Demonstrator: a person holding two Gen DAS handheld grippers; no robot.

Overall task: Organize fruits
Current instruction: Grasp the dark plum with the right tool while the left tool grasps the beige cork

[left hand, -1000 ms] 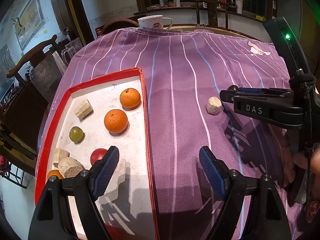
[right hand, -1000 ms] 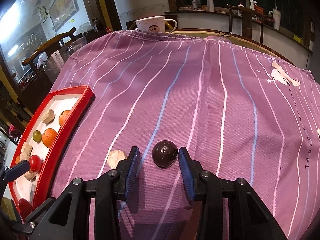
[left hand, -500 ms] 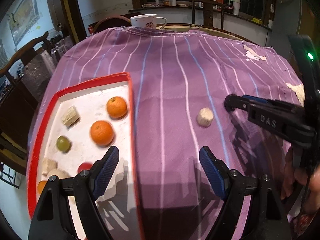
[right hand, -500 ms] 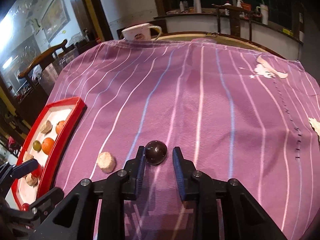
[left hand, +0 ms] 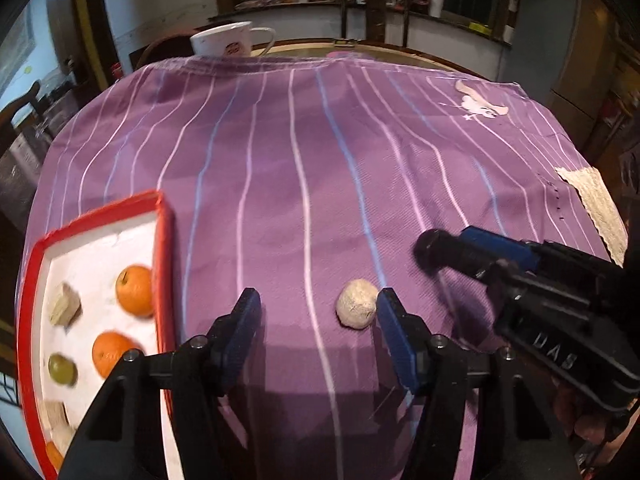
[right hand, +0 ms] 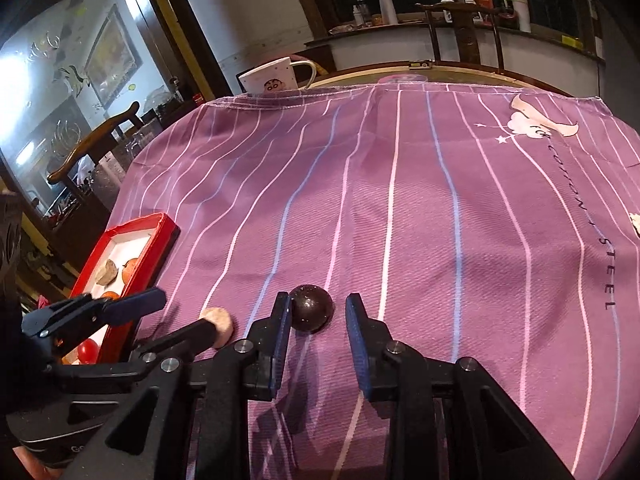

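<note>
A counter covered by a purple striped cloth (left hand: 304, 152) fills both wrist views. The left gripper (left hand: 316, 320) is released, its blue pads spread wide; a pale beige round fruit (left hand: 357, 309) lies on the cloth between them, just beside the pad at 3 o'clock and well apart from the pad at 9 o'clock. At 8 o'clock in that view sits a red-rimmed tray (left hand: 165, 248) with a white floor, holding two oranges (left hand: 134, 290), a green fruit (left hand: 62, 369) and pale chunks (left hand: 64, 310). The right gripper (right hand: 317, 316) is also released, jaws parted around a dark glossy round fruit (right hand: 311, 308) resting on the cloth; the fruit touches, or nearly touches, the pad at 9 o'clock and stands clear of the pad at 3 o'clock. In the right wrist view the left gripper appears at 8 o'clock, in front of the tray. A white mug (right hand: 276, 77) stands at 11 o'clock at the cloth's far edge.
</note>
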